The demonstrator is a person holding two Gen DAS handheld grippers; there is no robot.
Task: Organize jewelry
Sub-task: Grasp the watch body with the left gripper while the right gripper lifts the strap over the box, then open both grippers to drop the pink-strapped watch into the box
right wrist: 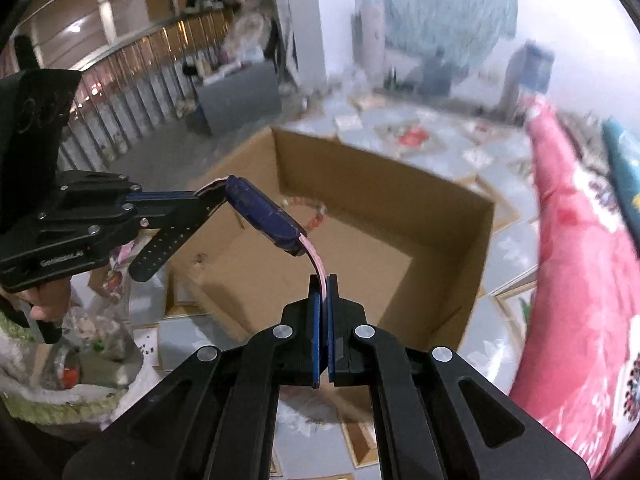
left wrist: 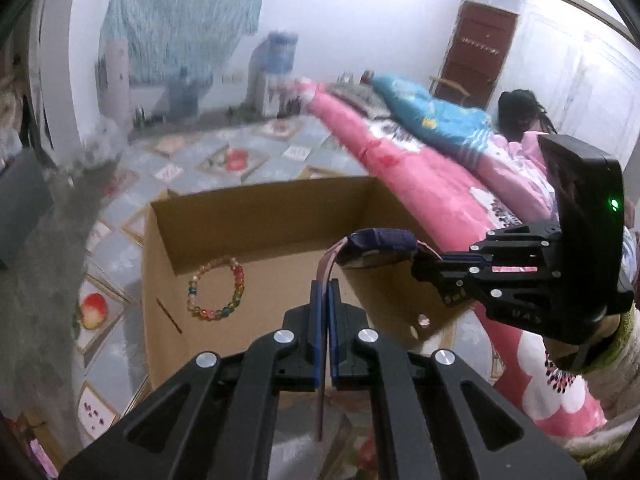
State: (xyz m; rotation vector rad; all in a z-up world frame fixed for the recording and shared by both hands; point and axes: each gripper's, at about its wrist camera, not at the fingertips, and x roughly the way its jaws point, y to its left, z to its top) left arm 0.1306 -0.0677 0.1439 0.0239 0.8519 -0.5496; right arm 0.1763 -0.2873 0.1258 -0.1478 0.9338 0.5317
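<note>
A watch with a dark blue body (left wrist: 378, 245) and pink strap (left wrist: 325, 270) hangs in the air above an open cardboard box (left wrist: 256, 212). My left gripper (left wrist: 327, 286) is shut on one end of the strap. My right gripper (left wrist: 430, 254) is shut on the other end, beside the watch body. In the right wrist view the watch body (right wrist: 264, 210) stretches from the left gripper (right wrist: 212, 194) to the right gripper (right wrist: 323, 280), whose jaws pinch the pink strap (right wrist: 316, 262). A bracelet of coloured beads (left wrist: 216, 288) lies on the box floor.
The box (right wrist: 400, 200) stands on a quilt with picture patches (left wrist: 224, 160). Pink bedding (left wrist: 420, 176) and a blue blanket (left wrist: 432, 108) lie to the right. A woven basket (right wrist: 72, 384) sits at the left. A person with dark hair (left wrist: 520, 108) lies beyond.
</note>
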